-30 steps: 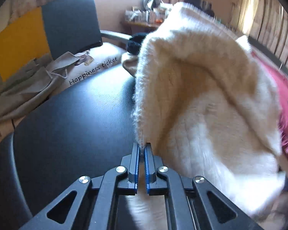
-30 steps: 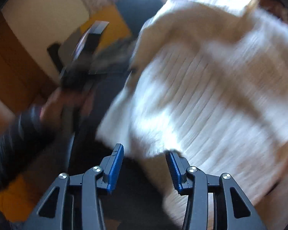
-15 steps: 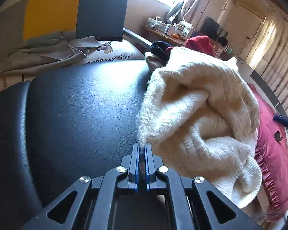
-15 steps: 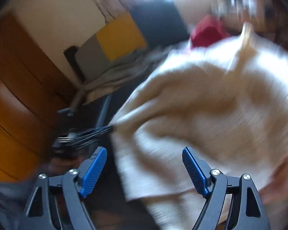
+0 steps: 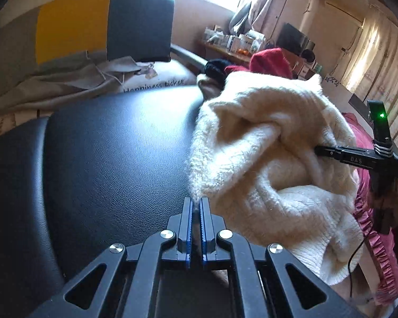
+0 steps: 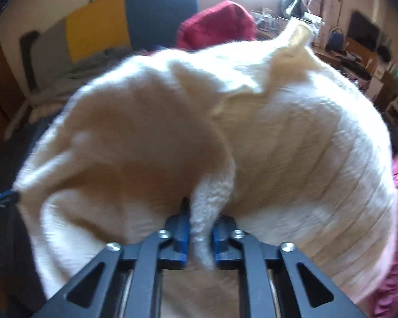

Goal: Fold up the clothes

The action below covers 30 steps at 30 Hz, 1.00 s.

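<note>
A fluffy cream knit sweater (image 5: 268,164) lies bunched on the right side of a black leather surface (image 5: 114,159). My left gripper (image 5: 196,204) is shut on one corner of the sweater, low over the leather. In the right wrist view the sweater (image 6: 252,137) fills most of the frame, and my right gripper (image 6: 200,222) is shut on a fold of it; its fingertips are buried in the knit. The right gripper (image 5: 321,150) also shows in the left wrist view, its fingers pushed into the sweater from the right.
A red knit garment (image 5: 268,61) and a dark one (image 5: 215,69) lie behind the sweater. A pink ruffled cloth (image 5: 374,238) lies to the right. A grey garment (image 5: 53,82) and a lettered pillow (image 5: 156,82) rest against a yellow-and-dark backrest (image 5: 103,23).
The right gripper went from wide open to shut on a fold of the sweater. The sweater has dropped from hanging high to lying bunched on the leather. The left gripper stayed shut on its corner.
</note>
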Each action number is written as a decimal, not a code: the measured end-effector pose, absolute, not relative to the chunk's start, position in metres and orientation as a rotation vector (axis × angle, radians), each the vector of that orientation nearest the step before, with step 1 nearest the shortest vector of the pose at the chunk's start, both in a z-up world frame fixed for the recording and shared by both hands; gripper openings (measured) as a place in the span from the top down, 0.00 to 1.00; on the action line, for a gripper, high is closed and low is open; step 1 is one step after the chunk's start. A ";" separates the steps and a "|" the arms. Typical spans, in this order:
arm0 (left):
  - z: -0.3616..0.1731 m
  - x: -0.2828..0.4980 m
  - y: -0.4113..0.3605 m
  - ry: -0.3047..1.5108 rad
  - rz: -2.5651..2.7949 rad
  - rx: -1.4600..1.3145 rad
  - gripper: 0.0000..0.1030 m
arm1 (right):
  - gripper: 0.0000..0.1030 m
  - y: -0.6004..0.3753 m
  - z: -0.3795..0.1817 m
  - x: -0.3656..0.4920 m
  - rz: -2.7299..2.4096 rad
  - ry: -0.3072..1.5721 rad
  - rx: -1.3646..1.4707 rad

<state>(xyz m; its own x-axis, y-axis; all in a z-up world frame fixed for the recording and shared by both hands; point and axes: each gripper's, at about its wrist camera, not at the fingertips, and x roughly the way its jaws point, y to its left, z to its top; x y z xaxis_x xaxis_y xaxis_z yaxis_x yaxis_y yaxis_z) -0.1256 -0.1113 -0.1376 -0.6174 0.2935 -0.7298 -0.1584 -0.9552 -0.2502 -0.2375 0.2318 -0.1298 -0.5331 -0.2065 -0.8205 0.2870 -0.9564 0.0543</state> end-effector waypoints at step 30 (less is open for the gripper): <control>-0.154 0.078 -0.290 -0.633 2.865 -1.329 0.82 | 0.45 -0.001 -0.112 -0.104 -1.932 -0.467 1.217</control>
<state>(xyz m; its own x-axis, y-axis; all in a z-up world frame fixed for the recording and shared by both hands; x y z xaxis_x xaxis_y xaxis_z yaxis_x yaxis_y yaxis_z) 0.0783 -0.2902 -0.1544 -0.6571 0.0917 -0.7482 0.2322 -0.9197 -0.3167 -0.1037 -0.0005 -0.1122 -0.2283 -0.7777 -0.5856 0.4245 -0.6209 0.6590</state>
